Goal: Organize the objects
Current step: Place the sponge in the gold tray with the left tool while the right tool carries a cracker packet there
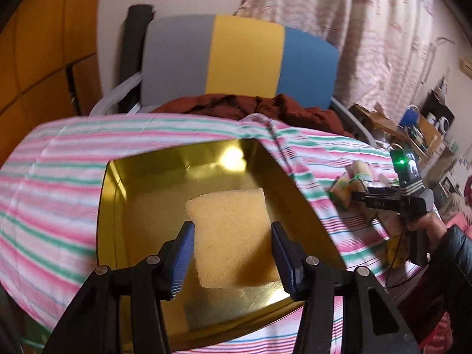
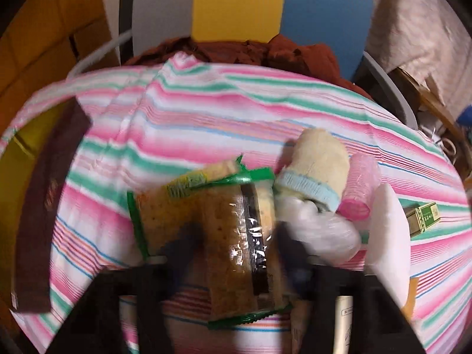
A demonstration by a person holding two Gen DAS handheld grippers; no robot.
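Yellow sponge (image 1: 230, 236) sitting flat in the gold tray (image 1: 118, 194) on the striped cloth (image 1: 59, 177). Left gripper (image 1: 233, 253) spread wide, blue pads on either side of the sponge, not pinching. Right gripper (image 2: 233, 253) blurry, fingers apart around a green-edged snack pack (image 2: 224, 236), grip unclear. Cream sock (image 2: 318, 159), pink roller (image 2: 360, 188) just beside.

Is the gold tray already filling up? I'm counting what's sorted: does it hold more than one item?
No: in the left wrist view the gold tray holds only the yellow sponge.
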